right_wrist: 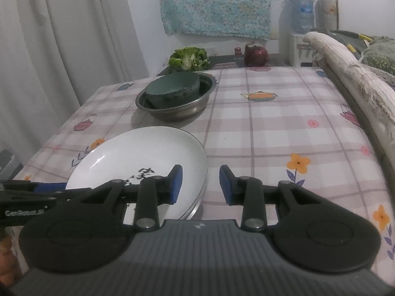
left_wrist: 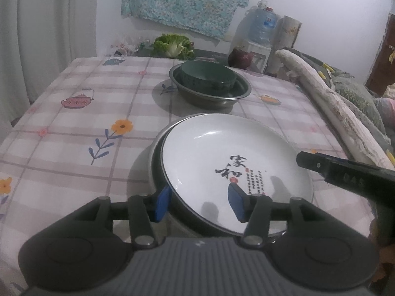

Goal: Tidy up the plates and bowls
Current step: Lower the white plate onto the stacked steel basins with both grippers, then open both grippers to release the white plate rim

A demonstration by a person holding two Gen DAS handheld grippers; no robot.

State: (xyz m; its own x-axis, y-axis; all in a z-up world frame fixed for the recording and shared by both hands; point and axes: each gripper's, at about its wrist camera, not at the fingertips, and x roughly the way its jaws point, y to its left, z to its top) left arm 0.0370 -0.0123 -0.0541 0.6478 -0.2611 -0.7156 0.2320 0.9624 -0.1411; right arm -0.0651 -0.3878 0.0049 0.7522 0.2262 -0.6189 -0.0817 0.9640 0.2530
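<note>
A white plate with black calligraphy lies on top of a metal plate near the table's front. My left gripper is open, its blue pads straddling the white plate's near rim. The plate also shows in the right wrist view. My right gripper is open and empty, straddling the plate's right rim. It shows in the left wrist view as a black finger at the plate's right. A dark green bowl sits inside a steel bowl farther back; both show in the right wrist view.
The table has a checked cloth with flower and teapot prints. A lettuce and a dark red pot stand behind the table. A padded sofa edge runs along the right side. Curtains hang at the left.
</note>
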